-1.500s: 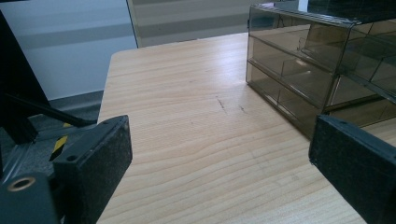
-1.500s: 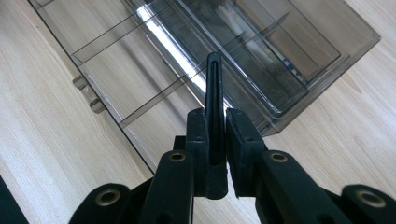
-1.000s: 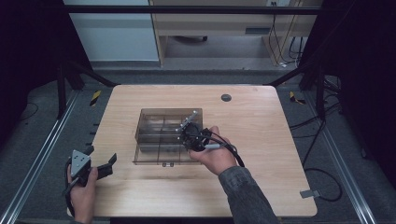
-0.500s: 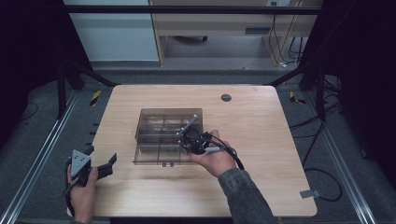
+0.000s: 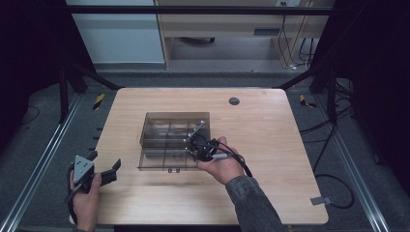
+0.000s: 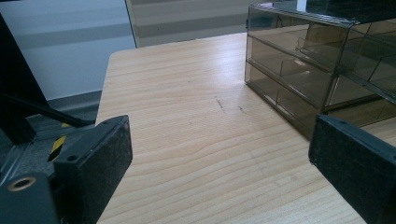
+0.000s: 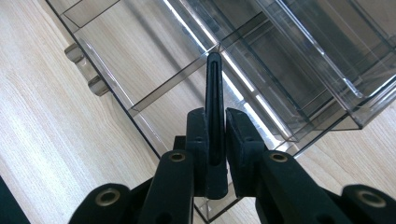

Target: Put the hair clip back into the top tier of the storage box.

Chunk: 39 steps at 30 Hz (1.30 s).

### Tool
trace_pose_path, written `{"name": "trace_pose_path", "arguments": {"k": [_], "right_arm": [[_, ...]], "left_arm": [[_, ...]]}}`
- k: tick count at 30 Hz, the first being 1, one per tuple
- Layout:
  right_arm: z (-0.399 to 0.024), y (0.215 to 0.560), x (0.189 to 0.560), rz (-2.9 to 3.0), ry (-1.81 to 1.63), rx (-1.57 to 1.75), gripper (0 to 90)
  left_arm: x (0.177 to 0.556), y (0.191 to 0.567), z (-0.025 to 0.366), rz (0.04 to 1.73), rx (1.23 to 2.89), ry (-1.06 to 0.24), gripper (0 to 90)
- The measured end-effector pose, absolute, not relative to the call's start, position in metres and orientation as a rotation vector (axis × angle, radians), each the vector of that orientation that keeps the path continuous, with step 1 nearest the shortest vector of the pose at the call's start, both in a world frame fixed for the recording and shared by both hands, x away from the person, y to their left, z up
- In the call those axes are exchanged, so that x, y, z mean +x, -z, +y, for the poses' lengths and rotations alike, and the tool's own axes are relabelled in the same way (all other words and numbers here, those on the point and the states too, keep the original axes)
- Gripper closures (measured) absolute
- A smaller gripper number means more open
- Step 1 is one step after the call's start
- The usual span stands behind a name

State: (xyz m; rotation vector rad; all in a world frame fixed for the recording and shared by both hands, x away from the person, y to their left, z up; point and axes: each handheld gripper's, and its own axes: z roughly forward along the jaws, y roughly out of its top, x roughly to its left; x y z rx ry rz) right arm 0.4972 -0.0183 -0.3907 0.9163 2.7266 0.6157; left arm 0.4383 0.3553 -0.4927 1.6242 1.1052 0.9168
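The step in hand looks like placing a slim part into an open drawer of a small organiser. The right tool [image 7: 215, 154] is nearly closed, its two pads clamped on a thin, flat black plastic strip [image 7: 214, 93] that stands up between them and points away from the tool. Just beyond and below the strip's tip lies a pulled-out drawer of the smoky, see-through plastic drawer cabinet [image 7: 299, 60], with a cross partition directly under the strip and two small clear handles off to the tool's left. In the high view the right tool [image 5: 197, 147] sits over the near right corner of that cabinet [image 5: 169, 133], which rests on the pale wooden worktop [image 5: 270, 135].

The next move, as I judge it, calls for lowering the strip into one compartment, clear of the partition wall, and only then easing the pads apart; a tilt could catch the strip on the drawer's rim.

The left tool [image 6: 219, 154] stands wide, nothing between its pads, with bare worktop [image 6: 187, 112] ahead of it and the cabinet [image 6: 299, 70] well off to its front right. In the high view the left tool [image 5: 104, 171] idles near the worktop's near left edge.
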Motion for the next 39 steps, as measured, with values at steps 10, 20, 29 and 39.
{"name": "trace_pose_path", "arguments": {"k": [10, 20, 29, 39], "right_arm": [[-0.017, 0.395, 0.499, 2.736, -0.599, 0.934, 79.9], [-0.022, 0.392, 0.500, 2.722, -0.656, 0.946, 74.1], [-0.036, 0.371, 0.494, 2.624, -0.803, 0.952, 74.2], [-0.049, 0.359, 0.484, 2.537, -0.926, 0.939, 75.5]], "left_arm": [[0.438, 0.493, 0.355, 1.105, 1.624, -0.917, 6.1], [0.438, 0.493, 0.355, 1.105, 1.624, -0.918, 6.1], [0.438, 0.493, 0.355, 1.105, 1.626, -0.918, 6.1], [0.438, 0.493, 0.354, 1.103, 1.632, -0.913, 6.1]]}}
